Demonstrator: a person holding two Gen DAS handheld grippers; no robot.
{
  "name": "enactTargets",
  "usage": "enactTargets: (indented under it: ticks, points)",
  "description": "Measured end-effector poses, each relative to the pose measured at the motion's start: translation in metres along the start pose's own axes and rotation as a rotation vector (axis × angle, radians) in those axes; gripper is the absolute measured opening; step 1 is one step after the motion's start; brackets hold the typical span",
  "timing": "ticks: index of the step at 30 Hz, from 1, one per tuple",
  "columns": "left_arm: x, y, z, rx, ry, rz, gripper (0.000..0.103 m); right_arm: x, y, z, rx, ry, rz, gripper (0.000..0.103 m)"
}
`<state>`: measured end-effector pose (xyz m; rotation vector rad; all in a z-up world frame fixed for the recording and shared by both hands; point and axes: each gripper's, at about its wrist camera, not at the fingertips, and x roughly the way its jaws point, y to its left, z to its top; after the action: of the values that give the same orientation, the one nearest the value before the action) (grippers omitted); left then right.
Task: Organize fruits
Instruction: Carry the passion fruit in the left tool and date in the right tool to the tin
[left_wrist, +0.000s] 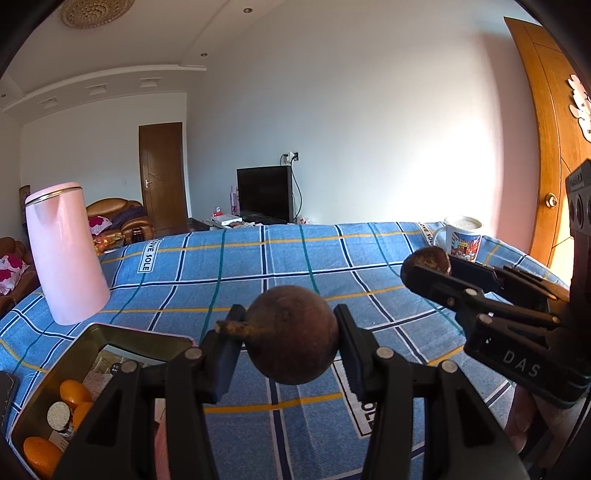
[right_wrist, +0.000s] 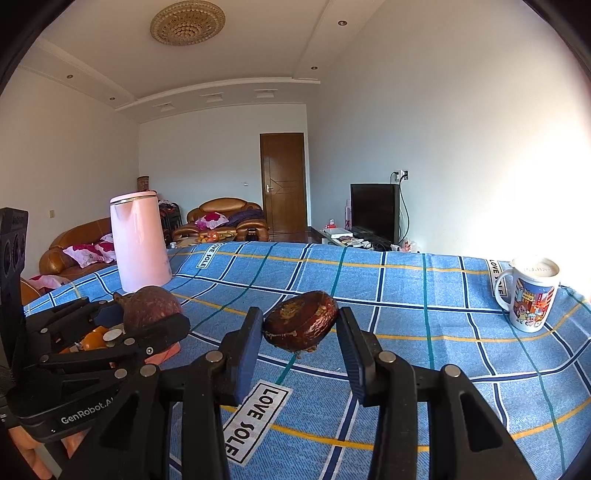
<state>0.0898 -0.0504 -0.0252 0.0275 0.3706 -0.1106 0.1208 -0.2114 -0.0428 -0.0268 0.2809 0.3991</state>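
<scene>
My left gripper (left_wrist: 291, 334) is shut on a round brown fruit with a stem (left_wrist: 291, 334), held above the blue checked tablecloth. My right gripper (right_wrist: 300, 321) is shut on a second, flatter brown fruit (right_wrist: 300, 321), also held above the cloth. In the left wrist view the right gripper (left_wrist: 430, 267) shows at the right with its fruit (left_wrist: 426, 258). In the right wrist view the left gripper (right_wrist: 147, 321) shows at the left with its fruit (right_wrist: 149, 308). A metal tin (left_wrist: 51, 380) at lower left holds oranges (left_wrist: 74, 393).
A pink kettle (left_wrist: 66, 254) stands at the table's far left. A printed mug (right_wrist: 532, 299) stands at the far right edge. The checked tablecloth (right_wrist: 406, 295) covers the table. Sofas, a TV and doors lie beyond.
</scene>
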Motion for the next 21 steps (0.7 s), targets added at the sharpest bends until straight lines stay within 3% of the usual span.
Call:
enactTargets:
  ticks: [21]
  points:
    - [-0.037, 0.054, -0.006, -0.064, 0.003, 0.043, 0.051, -0.003, 0.072, 0.007, -0.056, 0.014, 0.149, 0.043]
